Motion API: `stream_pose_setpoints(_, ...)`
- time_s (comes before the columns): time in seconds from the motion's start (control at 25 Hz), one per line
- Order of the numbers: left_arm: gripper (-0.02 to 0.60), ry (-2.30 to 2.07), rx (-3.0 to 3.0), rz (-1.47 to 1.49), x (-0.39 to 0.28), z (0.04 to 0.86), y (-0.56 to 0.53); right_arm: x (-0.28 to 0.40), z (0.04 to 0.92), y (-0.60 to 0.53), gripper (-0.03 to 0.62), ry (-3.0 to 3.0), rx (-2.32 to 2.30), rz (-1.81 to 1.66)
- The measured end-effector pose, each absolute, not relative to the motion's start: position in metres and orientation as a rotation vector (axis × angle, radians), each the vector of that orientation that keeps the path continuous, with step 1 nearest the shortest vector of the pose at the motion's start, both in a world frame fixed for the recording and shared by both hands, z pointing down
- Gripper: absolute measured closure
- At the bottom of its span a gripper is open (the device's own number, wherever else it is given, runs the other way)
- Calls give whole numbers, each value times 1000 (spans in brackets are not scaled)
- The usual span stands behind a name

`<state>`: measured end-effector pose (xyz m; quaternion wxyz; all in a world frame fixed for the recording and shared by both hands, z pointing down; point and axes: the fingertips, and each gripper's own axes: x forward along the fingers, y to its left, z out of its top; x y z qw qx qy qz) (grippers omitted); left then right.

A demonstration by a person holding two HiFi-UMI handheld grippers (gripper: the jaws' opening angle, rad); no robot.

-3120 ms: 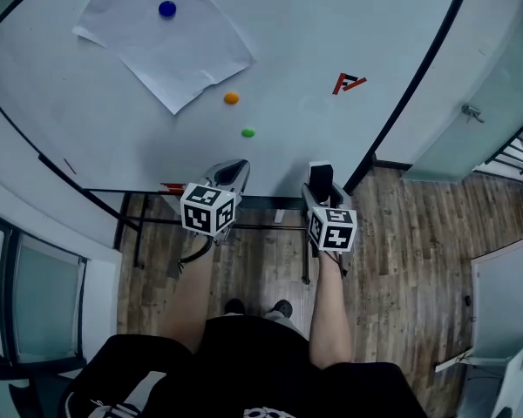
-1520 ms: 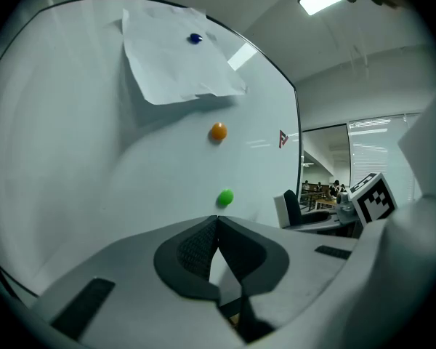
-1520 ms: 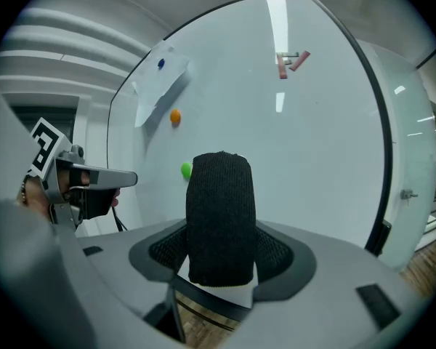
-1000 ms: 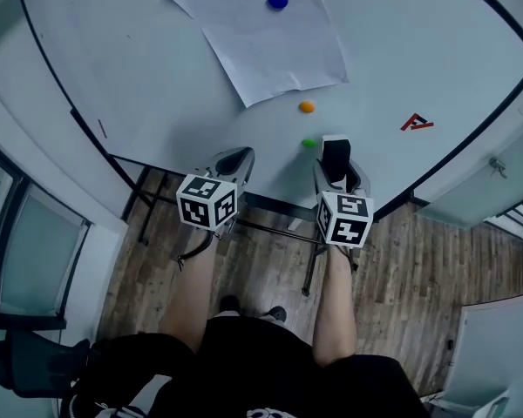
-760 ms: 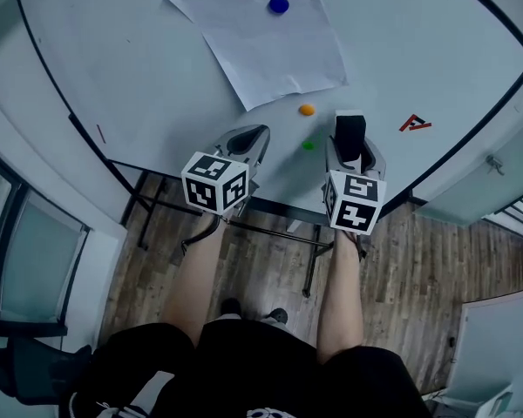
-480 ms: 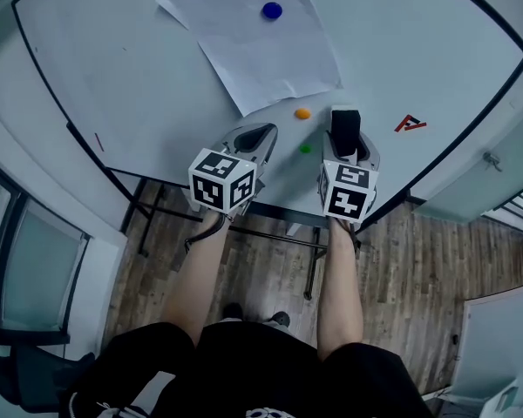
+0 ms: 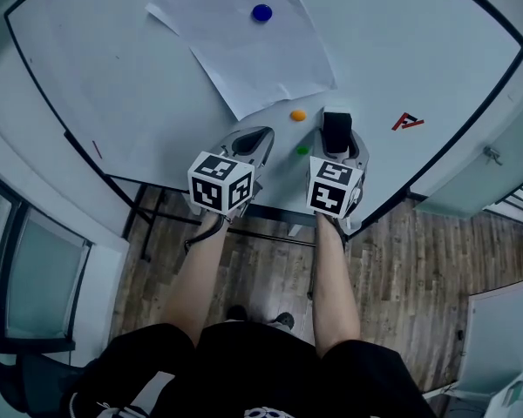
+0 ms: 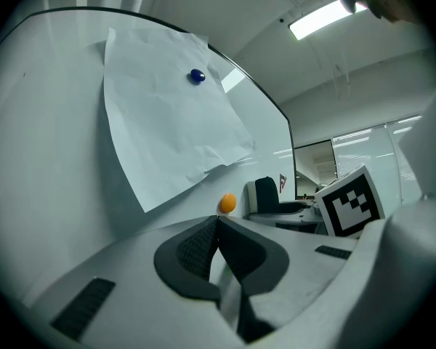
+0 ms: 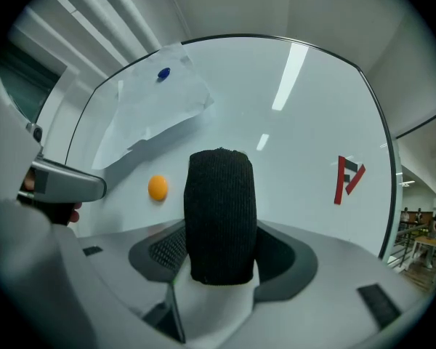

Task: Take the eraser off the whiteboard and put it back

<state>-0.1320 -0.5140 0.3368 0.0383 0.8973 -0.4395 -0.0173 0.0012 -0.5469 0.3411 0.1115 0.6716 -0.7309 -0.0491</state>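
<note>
Wood-plank floor [image 7: 418,259], glass partition [image 7: 35,277], ceiling strip light [image 8: 321,18]

Board: whiteboard [image 7: 418,42], black-edged.
Sheet: paper [image 7: 244,59], blue magnet [image 7: 261,12] on it.
Below paper: orange magnet [image 7: 298,115], green magnet [image 7: 302,151].
Right: red mark [image 7: 404,122], perhaps a sticker.

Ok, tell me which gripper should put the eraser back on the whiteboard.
Right. The right gripper is shut on the black eraser and faces the whiteboard. The left gripper is shut with nothing between its jaws.
</note>
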Motion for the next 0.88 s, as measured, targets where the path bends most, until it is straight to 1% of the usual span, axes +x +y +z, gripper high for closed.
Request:
stream_pose_setpoints(0.48,560,-1300,2780,-46,-127,335,-508,0,343,-543,318,-2149,1984,-120)
stream_pose_setpoints(0.88,560,-1241,2796,-8,-127,349,-477,5,364,-510,316,-2152,1996,-40)
